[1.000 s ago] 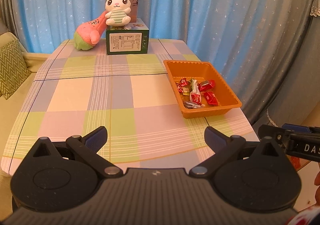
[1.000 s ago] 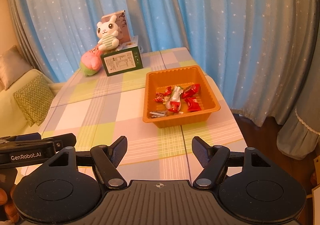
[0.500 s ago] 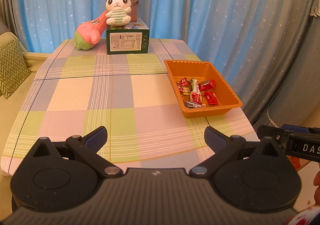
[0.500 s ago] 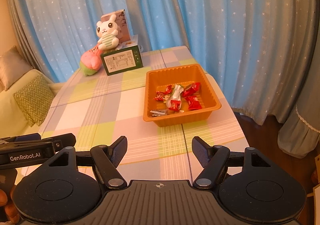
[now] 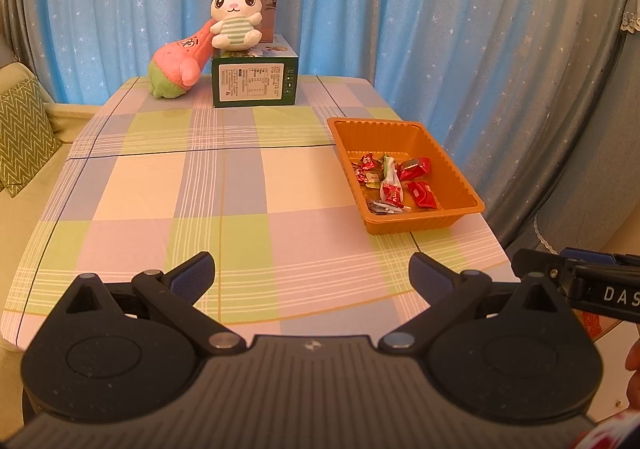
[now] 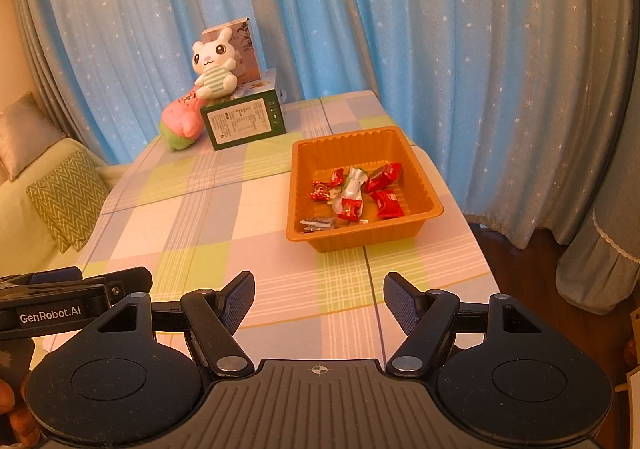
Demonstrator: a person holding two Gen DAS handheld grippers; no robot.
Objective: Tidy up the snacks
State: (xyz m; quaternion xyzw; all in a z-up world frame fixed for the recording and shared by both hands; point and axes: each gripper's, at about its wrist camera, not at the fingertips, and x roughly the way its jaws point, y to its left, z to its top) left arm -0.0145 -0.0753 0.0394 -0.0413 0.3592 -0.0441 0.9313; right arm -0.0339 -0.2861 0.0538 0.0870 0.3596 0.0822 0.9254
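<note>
An orange tray (image 5: 460, 185) (image 6: 424, 177) stands on the right side of the checked table (image 5: 180, 189) (image 6: 192, 209). Several wrapped snacks (image 5: 394, 183) (image 6: 356, 195), mostly red, lie inside it. My left gripper (image 5: 312, 275) is open and empty above the table's near edge, well short of the tray. My right gripper (image 6: 319, 299) is open and empty, also at the near edge, in front of the tray. Each gripper's body shows at the side of the other's view.
A green box (image 5: 254, 79) (image 6: 244, 123) stands at the table's far end with a white rabbit plush (image 5: 236, 19) (image 6: 212, 67) on it and a pink plush (image 5: 178, 63) (image 6: 180, 121) beside it. Blue curtains hang behind. A sofa with a zigzag cushion (image 6: 66, 197) is on the left.
Both grippers have drifted back slightly, so the table looks a little farther. The jaws stay open and the snacks have not moved.
</note>
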